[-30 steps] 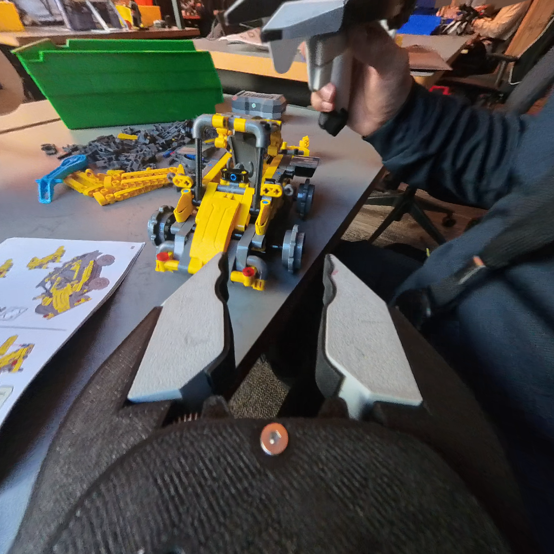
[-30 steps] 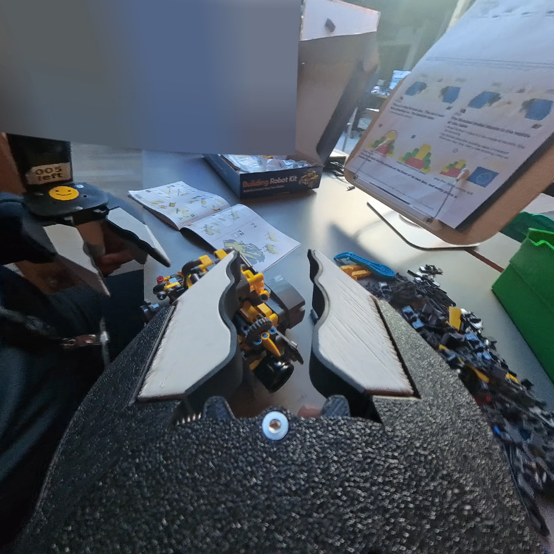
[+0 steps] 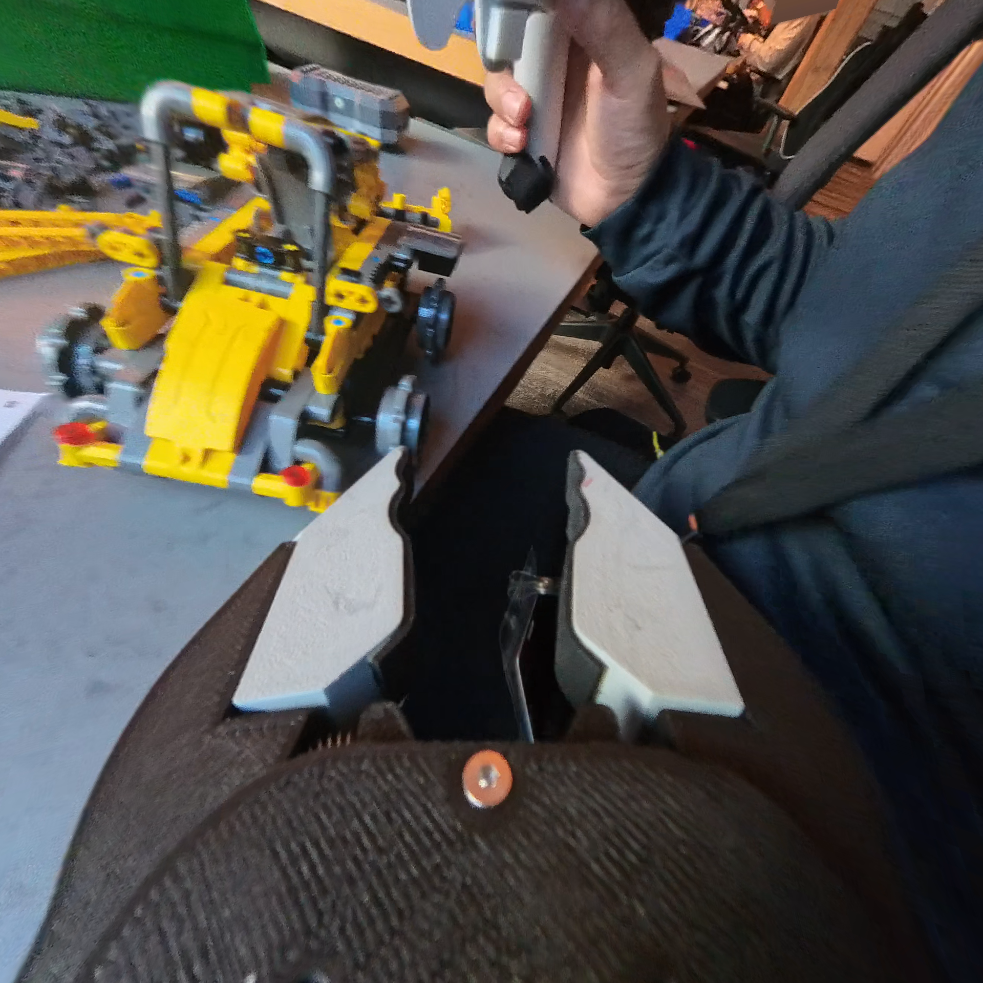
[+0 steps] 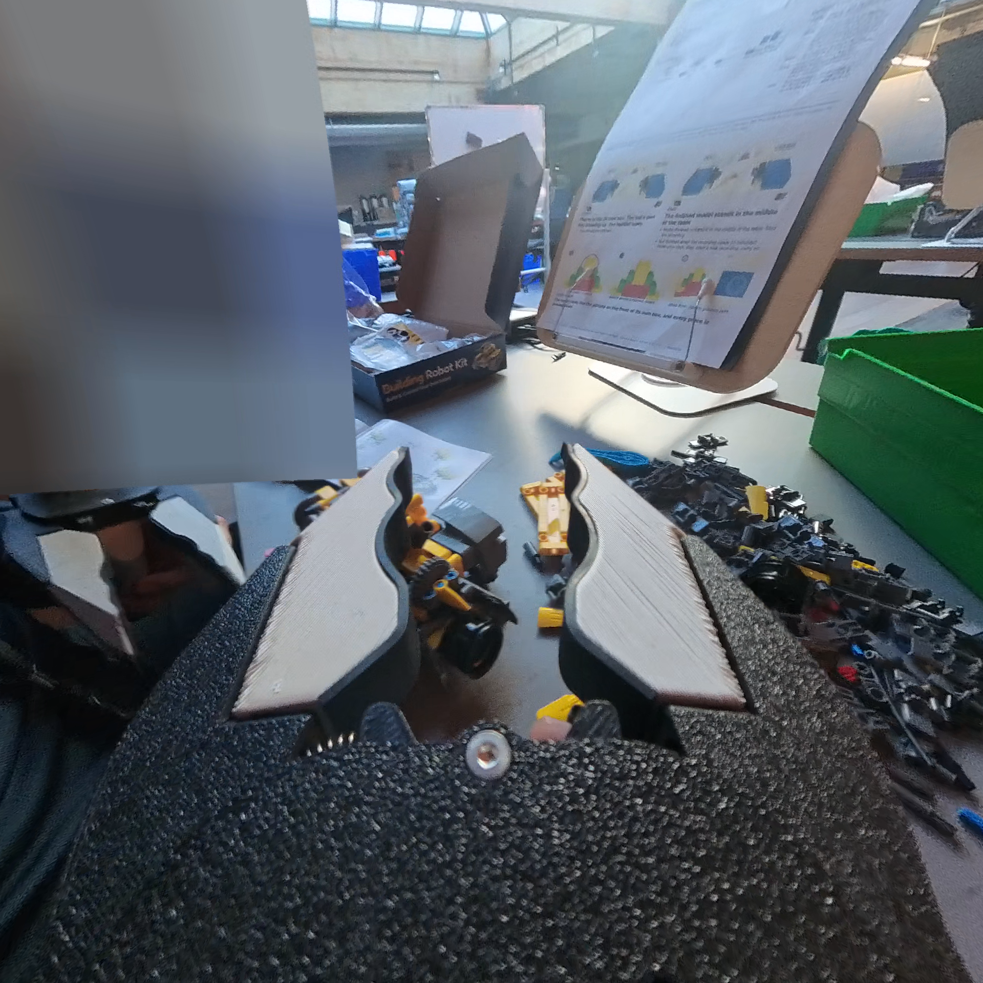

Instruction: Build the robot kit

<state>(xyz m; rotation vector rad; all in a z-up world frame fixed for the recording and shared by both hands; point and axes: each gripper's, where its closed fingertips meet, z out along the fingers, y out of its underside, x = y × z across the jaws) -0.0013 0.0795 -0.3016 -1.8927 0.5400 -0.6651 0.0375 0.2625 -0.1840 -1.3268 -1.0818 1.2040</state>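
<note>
My left gripper (image 3: 486, 468) has its two pale, rough-faced fingers spread wide apart with nothing between them; its tips hang just past the table's (image 3: 133, 585) near edge, over my dark lap. Just beside its left fingertip sits the toy vehicle (image 3: 250, 319), a blocky build of glossy yellow panels and grey beams with a grey hoop bar on top, small red studs at its near corners and dark ribbed wheels. It stands on the smooth grey table, close to the edge.

My right gripper (image 4: 486, 457) is also wide open and empty, its fingers flat, ridged and wavy on the inner edge, set in a pebbled black body. It hovers above the vehicle's other end, where a black round wheel and small gears show between the fingers. A small yellow peg (image 4: 549, 617) lies on the table just right of the vehicle, with flat yellow beams (image 4: 548, 510) beyond it. Farther right of the vehicle spreads a heap of small black parts (image 4: 798, 564), and past that a green plastic bin (image 4: 899, 425). Behind the vehicle lie an open booklet (image 4: 425, 463), an open cardboard box (image 4: 441, 330), and a curved wooden stand (image 4: 798, 276) holding a printed sheet.
</note>
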